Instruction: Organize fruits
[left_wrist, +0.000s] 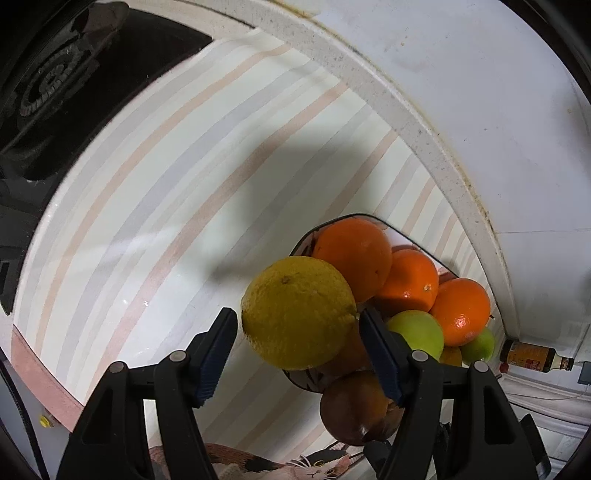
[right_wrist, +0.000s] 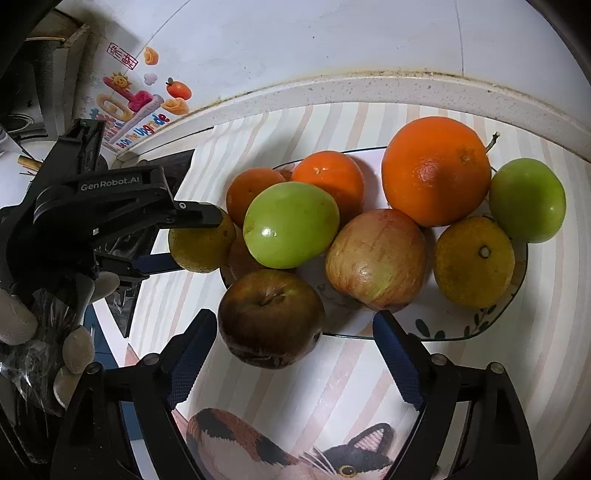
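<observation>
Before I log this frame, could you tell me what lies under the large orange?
The large orange rests on a red-streaked apple and a yellow-green citrus; the plate beneath them is covered.

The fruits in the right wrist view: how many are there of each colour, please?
Orange: 3
Green: 2
Yellow: 2
Red or brown apples: 2
One more fruit is mostly hidden.
Total: 9 clearly seen.

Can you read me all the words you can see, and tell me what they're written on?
"GenRobot.AI": white letters on the black left tongs.
"Upgrade": blue letters on the colorful sticker on the wall; its other words are too blurry.
Red stamp above it: characters unreadable.
Brown bottle label: too small to read.
</observation>
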